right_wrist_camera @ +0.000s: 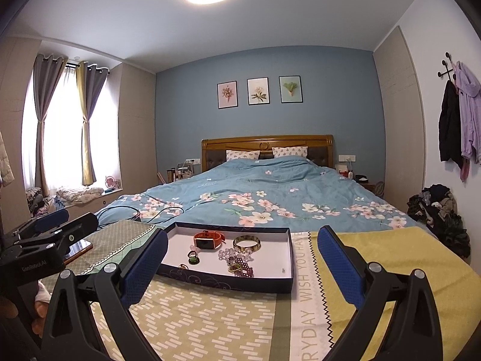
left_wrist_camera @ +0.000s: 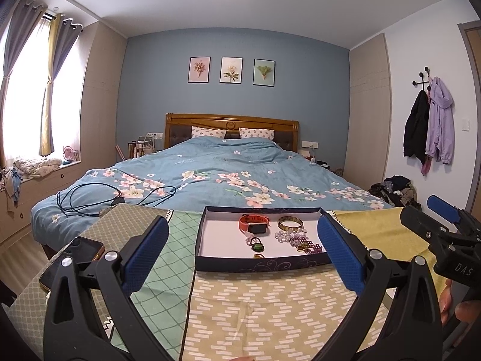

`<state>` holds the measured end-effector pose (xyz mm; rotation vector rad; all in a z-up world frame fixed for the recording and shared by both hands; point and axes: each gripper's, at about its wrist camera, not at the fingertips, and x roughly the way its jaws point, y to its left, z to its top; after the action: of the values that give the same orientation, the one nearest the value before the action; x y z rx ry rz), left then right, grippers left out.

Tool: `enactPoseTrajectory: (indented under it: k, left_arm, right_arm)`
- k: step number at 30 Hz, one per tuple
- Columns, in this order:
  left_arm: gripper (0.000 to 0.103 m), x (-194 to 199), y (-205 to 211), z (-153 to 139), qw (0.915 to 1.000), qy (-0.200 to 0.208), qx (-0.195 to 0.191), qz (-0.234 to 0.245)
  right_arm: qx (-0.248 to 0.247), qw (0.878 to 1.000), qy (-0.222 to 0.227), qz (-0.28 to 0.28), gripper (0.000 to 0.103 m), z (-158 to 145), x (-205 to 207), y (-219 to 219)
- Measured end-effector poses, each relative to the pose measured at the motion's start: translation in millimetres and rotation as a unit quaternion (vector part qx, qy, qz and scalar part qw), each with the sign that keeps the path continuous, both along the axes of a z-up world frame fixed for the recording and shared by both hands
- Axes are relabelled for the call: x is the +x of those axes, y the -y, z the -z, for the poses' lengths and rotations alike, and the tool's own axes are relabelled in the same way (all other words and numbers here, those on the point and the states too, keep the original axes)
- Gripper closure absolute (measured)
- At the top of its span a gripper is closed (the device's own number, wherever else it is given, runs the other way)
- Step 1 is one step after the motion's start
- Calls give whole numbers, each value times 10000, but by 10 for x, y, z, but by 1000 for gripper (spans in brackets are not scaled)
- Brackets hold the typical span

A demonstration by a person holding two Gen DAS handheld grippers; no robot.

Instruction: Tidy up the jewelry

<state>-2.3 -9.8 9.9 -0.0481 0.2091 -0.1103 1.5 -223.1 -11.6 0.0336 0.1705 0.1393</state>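
A shallow dark blue box (left_wrist_camera: pixel 258 265) (right_wrist_camera: pixel 222 282) with a white floor lies on a patterned cloth. In it are an orange smartwatch (left_wrist_camera: pixel 254 223) (right_wrist_camera: pixel 209 239), a gold-green bangle (left_wrist_camera: pixel 290 223) (right_wrist_camera: pixel 247 243), a clear bead bracelet (left_wrist_camera: pixel 285 236) (right_wrist_camera: pixel 230 252), purple beads (left_wrist_camera: pixel 306 246) (right_wrist_camera: pixel 240 266) and small rings (left_wrist_camera: pixel 257 243) (right_wrist_camera: pixel 193 257). My left gripper (left_wrist_camera: pixel 243 258) stands open just short of the box, nothing between its fingers. My right gripper (right_wrist_camera: pixel 240 267) is open too, its fingers framing the box from the near side.
Two phones (left_wrist_camera: pixel 72 260) lie at the table's left edge. A yellow cloth (right_wrist_camera: pixel 405 264) covers the right part. Beyond the table is a bed with a blue floral duvet (left_wrist_camera: pixel 225 180) and black cables (left_wrist_camera: pixel 90 201). A clothes pile (right_wrist_camera: pixel 439 210) sits on the floor at right.
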Motion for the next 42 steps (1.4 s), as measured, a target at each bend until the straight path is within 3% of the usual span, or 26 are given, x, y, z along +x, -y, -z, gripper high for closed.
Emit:
enactPoseTrajectory:
  k: [42]
  left_arm:
    - [5,52,94,-25,9999,124,35,-30]
  right_arm:
    - [124,9999,57,-16,7,-15,-21,13]
